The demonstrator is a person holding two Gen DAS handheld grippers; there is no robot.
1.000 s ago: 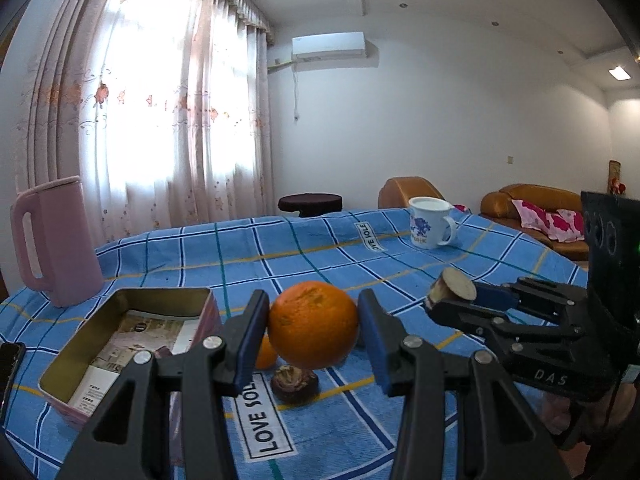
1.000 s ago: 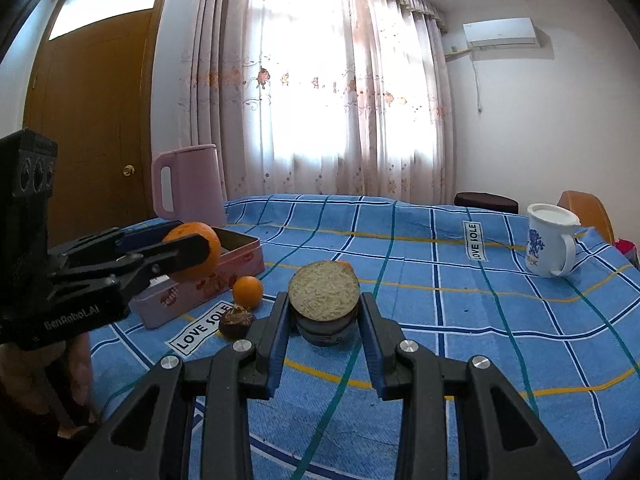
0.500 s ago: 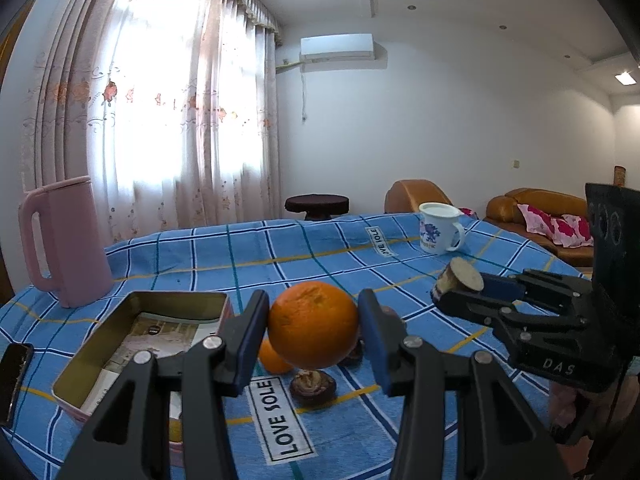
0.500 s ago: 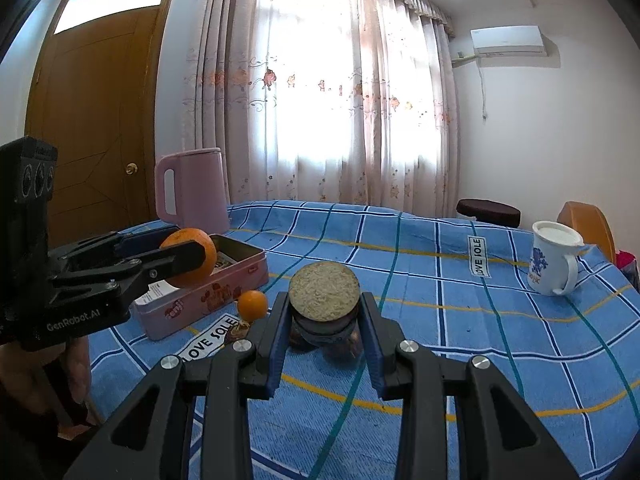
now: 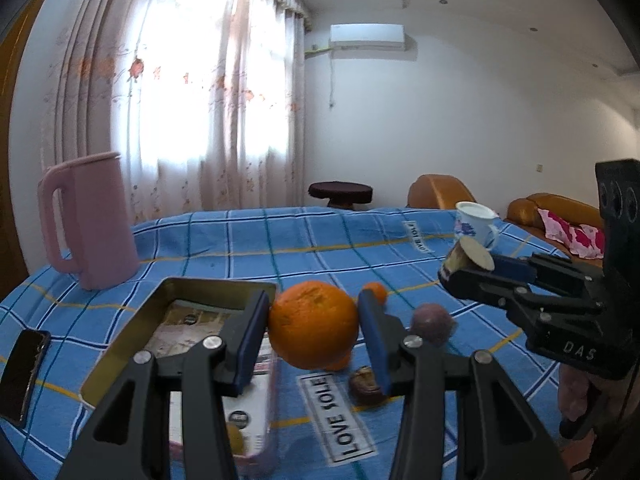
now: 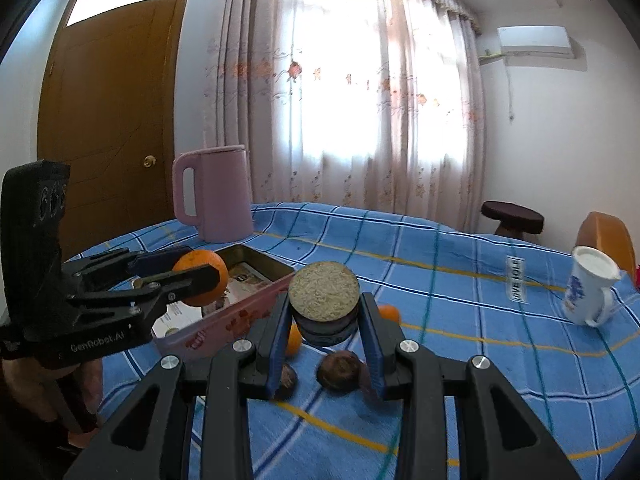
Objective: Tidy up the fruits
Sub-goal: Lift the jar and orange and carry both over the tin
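Observation:
My left gripper (image 5: 314, 330) is shut on a large orange (image 5: 313, 325) and holds it in the air just right of the open pink tin (image 5: 176, 308). It shows in the right wrist view (image 6: 200, 278) over the tin's (image 6: 236, 316) near edge. My right gripper (image 6: 324, 320) is shut on a round dark fruit with a flat pale cut top (image 6: 324, 294), held above the table; it shows in the left wrist view (image 5: 468, 258) too. On the cloth lie small oranges (image 5: 375, 291) (image 6: 389, 313), a purple fruit (image 5: 431, 322) and a brown fruit (image 5: 366, 384).
A pink kettle (image 5: 88, 220) stands at the back left. A white mug with blue print (image 5: 476, 224) stands at the far right. A black phone (image 5: 24, 372) lies at the left edge. The table has a blue checked cloth (image 5: 280, 248).
Both grippers have lifted and shifted left with their fruits. The orange now hangs next to the tin, and the fruits on the cloth show lower and more to the right.

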